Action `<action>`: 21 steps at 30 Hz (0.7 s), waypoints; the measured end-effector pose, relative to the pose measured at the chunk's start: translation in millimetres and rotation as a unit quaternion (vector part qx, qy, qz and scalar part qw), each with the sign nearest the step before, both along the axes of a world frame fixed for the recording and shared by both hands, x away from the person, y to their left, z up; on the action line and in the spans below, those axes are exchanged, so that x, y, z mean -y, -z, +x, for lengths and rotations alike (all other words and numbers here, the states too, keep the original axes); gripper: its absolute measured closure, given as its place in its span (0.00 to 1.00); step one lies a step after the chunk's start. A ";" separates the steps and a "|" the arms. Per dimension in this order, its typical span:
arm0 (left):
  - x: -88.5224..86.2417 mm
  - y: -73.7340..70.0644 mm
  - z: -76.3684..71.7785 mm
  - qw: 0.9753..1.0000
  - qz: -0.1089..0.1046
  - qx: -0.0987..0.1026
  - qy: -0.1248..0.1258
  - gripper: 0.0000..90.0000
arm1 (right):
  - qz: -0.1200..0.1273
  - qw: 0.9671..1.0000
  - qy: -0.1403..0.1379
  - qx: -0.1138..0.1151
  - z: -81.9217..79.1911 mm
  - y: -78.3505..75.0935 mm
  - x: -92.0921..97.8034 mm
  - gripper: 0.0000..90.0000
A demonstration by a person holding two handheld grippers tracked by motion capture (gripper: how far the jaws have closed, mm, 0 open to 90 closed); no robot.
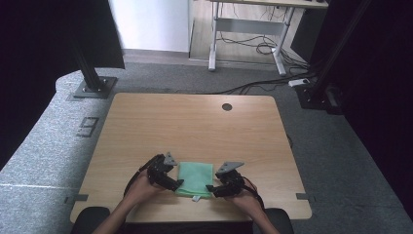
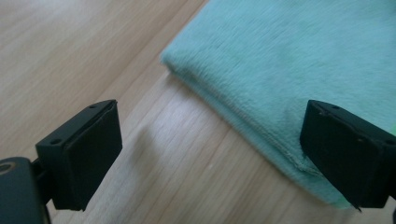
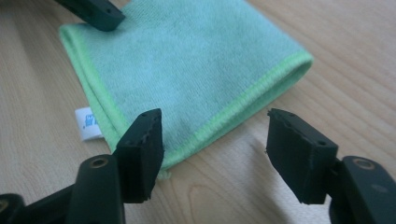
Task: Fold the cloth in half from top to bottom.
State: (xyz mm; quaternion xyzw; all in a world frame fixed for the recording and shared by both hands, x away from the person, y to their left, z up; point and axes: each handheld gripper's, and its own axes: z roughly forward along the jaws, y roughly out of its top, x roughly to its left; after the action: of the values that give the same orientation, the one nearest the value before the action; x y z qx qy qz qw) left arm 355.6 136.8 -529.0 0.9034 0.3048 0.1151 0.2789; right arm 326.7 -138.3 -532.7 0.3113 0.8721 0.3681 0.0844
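Observation:
A folded green cloth (image 1: 195, 178) lies flat on the wooden table (image 1: 195, 126) near its front edge. It has a small white tag (image 3: 88, 123) at one side. My left gripper (image 1: 178, 185) is open at the cloth's near left corner (image 2: 299, 93), one jaw over the cloth's edge and the other over bare wood. My right gripper (image 1: 209, 188) is open at the near right corner (image 3: 187, 70), its jaws straddling the stitched hem. In the right gripper view a jaw of the left gripper (image 3: 93, 11) rests at the cloth's far corner.
The table has a round cable hole (image 1: 227, 107) near its back edge. Grey carpet surrounds it, with black stand posts (image 1: 90, 68) at the back left and right. A desk frame with cables (image 1: 248, 39) stands farther back.

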 end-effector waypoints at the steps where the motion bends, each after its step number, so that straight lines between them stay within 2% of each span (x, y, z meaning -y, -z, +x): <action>1: -0.6 -0.1 -0.3 1.000 -0.003 -0.001 -0.003 0.06 | -0.003 1.000 0.000 0.002 -0.5 1.3 -1.0 0.38; 4: -1.9 -6.2 -5.8 1.000 -0.018 0.009 -0.003 0.07 | -0.017 1.000 0.000 0.007 -1.2 4.9 -3.6 0.36; 7: -3.7 -10.7 -14.4 0.999 -0.051 -0.004 0.011 0.07 | -0.018 1.000 0.003 0.007 -1.5 6.5 -4.3 0.35; 9: -3.2 -7.8 -20.2 0.999 -0.041 -0.005 0.014 0.07 | -0.016 1.000 0.006 0.006 -1.0 7.3 -4.1 0.34; 11: -4.0 -2.5 -22.8 1.000 -0.024 0.000 0.007 0.07 | -0.015 1.000 0.011 0.004 -0.7 8.4 -3.8 0.31; 13: -5.9 2.2 -23.0 1.000 -0.019 0.002 -0.004 0.07 | -0.014 1.000 0.019 0.005 -0.7 9.5 -3.7 0.28; 17: -6.6 9.2 -26.1 0.999 -0.031 0.004 -0.020 0.07 | -0.017 0.999 0.042 0.012 -1.2 12.8 -3.5 0.18; 21: -8.5 13.5 -27.9 0.998 -0.044 0.013 -0.035 0.03 | -0.019 0.998 0.053 0.010 -1.2 13.7 -3.1 0.16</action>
State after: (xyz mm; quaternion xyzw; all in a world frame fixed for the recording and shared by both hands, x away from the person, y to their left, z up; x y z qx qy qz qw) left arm 327.7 145.2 -542.4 0.8774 0.3378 0.1229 0.3176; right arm 325.5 -135.2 -546.4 0.3517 0.8604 0.3494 0.1180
